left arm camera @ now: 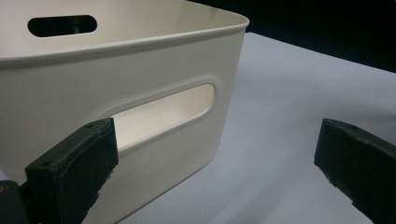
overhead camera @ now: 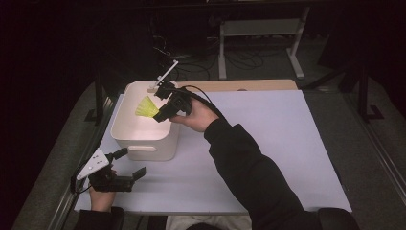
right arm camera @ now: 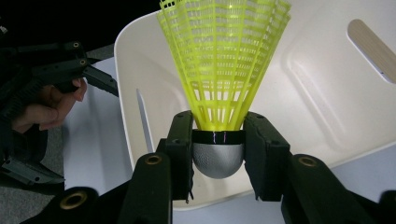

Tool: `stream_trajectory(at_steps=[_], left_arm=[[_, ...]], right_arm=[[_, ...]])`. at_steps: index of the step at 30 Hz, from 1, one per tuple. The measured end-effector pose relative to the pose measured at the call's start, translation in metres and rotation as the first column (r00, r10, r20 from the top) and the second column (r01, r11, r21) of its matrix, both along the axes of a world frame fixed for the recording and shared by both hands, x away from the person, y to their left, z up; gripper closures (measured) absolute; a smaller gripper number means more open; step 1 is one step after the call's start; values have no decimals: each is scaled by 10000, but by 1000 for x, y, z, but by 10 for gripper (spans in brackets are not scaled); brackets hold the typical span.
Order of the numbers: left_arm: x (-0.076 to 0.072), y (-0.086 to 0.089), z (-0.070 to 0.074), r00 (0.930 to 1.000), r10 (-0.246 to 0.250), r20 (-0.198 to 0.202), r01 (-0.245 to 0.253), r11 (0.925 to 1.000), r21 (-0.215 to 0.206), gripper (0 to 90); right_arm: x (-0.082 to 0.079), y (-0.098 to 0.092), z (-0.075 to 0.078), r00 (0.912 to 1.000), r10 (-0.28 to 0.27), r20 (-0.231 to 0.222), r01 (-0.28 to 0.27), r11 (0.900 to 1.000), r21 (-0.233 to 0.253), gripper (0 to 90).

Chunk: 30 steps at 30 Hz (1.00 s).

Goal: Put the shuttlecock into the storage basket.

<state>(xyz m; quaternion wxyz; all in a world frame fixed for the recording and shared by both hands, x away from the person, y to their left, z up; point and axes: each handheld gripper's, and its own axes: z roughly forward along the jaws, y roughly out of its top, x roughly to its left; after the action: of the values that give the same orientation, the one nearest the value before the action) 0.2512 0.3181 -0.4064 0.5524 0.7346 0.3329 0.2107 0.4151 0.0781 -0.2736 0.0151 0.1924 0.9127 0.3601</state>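
Shuttlecock (right arm camera: 219, 88), yellow with a silver cork, sits clamped at its base in my right claw (right arm camera: 218, 154), held over the open white storage bin (overhead camera: 143, 139). My left claw (overhead camera: 129, 163) rests on the tabletop (overhead camera: 277, 143) just beside the bin's handle cutout, jaws spread wide around nothing.

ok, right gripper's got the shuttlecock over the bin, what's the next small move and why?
Probably lower a little and open the jaws. The right gripper is clamped on the cork end of the yellow shuttlecock, skirt pointing into the white bin, already above its opening in the high view. The left gripper rests open on the table beside the bin, touching nothing, so it needn't move.
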Motion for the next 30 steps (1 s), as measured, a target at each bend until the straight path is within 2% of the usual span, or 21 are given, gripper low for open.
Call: stream_trajectory(at_steps=[30], left_arm=[[-1,3,0,10000,27,-1,-27,10000,-26,0]], right_arm=[[3,19,-31,9985,321,-445,-311,9993,226,630]])
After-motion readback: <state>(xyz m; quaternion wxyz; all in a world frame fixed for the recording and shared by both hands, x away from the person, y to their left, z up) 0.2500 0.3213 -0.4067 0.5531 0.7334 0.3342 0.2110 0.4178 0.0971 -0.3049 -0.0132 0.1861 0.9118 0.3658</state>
